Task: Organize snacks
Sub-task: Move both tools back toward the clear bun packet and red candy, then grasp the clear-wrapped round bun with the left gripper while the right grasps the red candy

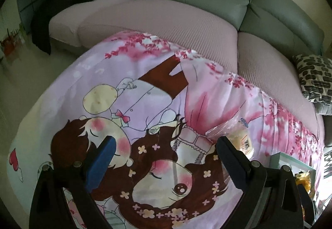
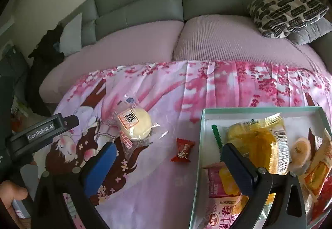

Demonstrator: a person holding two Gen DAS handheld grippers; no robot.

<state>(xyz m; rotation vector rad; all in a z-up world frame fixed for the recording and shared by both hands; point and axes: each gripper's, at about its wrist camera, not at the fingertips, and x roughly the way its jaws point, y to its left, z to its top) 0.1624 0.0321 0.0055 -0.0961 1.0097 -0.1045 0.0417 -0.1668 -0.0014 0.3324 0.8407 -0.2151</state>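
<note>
Looking along the left gripper (image 1: 164, 145), its fingers stand wide and empty over the cartoon cloth (image 1: 145, 87), with the wrapped round cake (image 1: 243, 141) just beyond the right-hand finger, near the box (image 1: 294, 164). From the right gripper (image 2: 168, 154), likewise spread wide and empty, the cake (image 2: 136, 125) and a small red candy (image 2: 183, 150) lie on the cloth (image 2: 157, 177) left of the box (image 2: 199, 145); both look light, the film slippery and crinkly, the cake probably soft, so pinch gently across its middle.

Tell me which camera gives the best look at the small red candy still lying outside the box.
The right wrist view. The red candy lies in plain sight on the printed cloth, between the round pastry and the box. The left wrist view does not show it; only the pastry shows there, behind a finger.
</note>
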